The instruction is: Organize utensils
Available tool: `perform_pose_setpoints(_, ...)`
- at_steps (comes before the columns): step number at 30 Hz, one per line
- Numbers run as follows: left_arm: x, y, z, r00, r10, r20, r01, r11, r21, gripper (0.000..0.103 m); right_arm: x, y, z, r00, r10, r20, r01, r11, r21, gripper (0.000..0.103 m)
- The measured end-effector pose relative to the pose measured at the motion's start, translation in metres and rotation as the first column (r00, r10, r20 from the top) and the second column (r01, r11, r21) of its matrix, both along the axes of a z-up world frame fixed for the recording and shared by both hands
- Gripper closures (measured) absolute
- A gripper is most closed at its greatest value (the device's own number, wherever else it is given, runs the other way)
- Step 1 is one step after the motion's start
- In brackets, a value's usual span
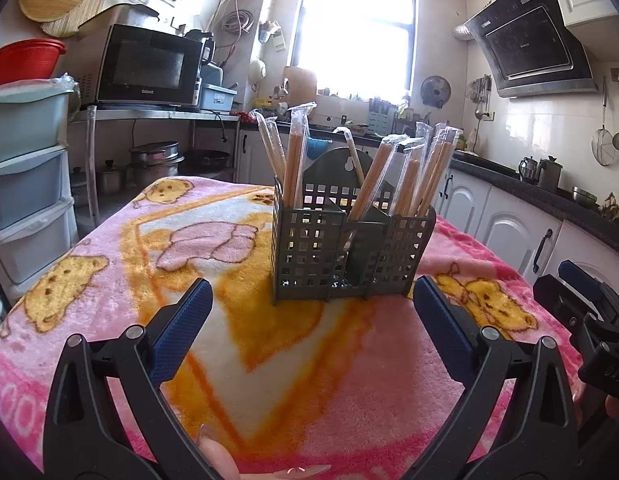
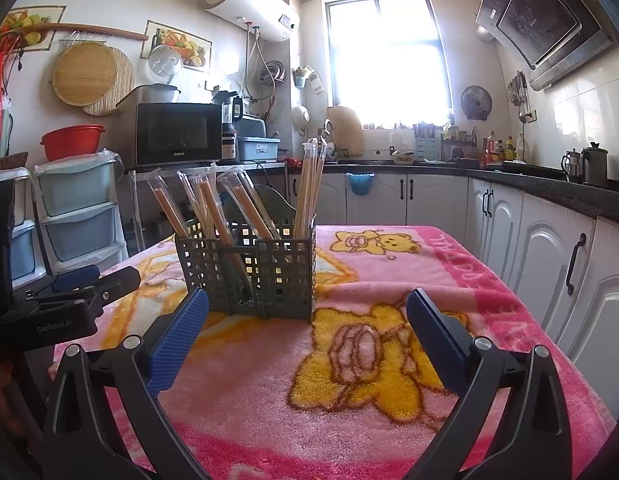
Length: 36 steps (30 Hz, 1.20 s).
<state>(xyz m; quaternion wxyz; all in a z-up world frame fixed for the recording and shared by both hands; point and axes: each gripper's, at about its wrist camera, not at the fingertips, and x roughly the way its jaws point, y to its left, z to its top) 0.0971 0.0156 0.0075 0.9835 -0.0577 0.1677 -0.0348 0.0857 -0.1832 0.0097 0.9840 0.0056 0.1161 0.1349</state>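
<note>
Jaws wide apart on the left gripper (image 1: 311, 304), nothing between the blue pads (image 1: 181, 332), hanging low over the pink bear-print blanket (image 1: 269, 380) that covers the tabletop. Straight ahead in this left wrist view stands the dark green slotted utensil caddy (image 1: 349, 256), upright on the blanket, a little beyond the fingertips. Wrapped chopsticks (image 1: 297, 160) lean out of it in bunches: some in the left compartment, more fanning from the right one, and one pair crossing the middle. At the right edge the other gripper shows in part, dark body and a blue pad. On the far left a black microwave (image 1: 145, 66) sits on a steel shelf.

Over to the right wrist view: right gripper (image 2: 307, 312) also released, jaws spread and empty above the blanket (image 2: 389, 420). From here the utensil caddy (image 2: 249, 272) sits left of centre, just beyond the left fingertip, and its wrapped chopsticks (image 2: 309, 184) read differently, one tall upright bunch at the right end, the rest tilting left. This view alone shows the white water heater (image 2: 249, 4) high on the wall, and the left gripper's body (image 2: 69, 300) low at the left.
</note>
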Motion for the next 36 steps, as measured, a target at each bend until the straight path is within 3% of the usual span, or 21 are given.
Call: perform_pose_setpoints(36, -0.0024, 0.0028, 0.0009, 1.000, 0.008, 0.012, -0.008, 1.000, -0.007, 0.010, -0.0004, -0.0008, -0.0001, 1.000, -0.001, 0.003, 0.001, 1.000, 0.002, 0.006)
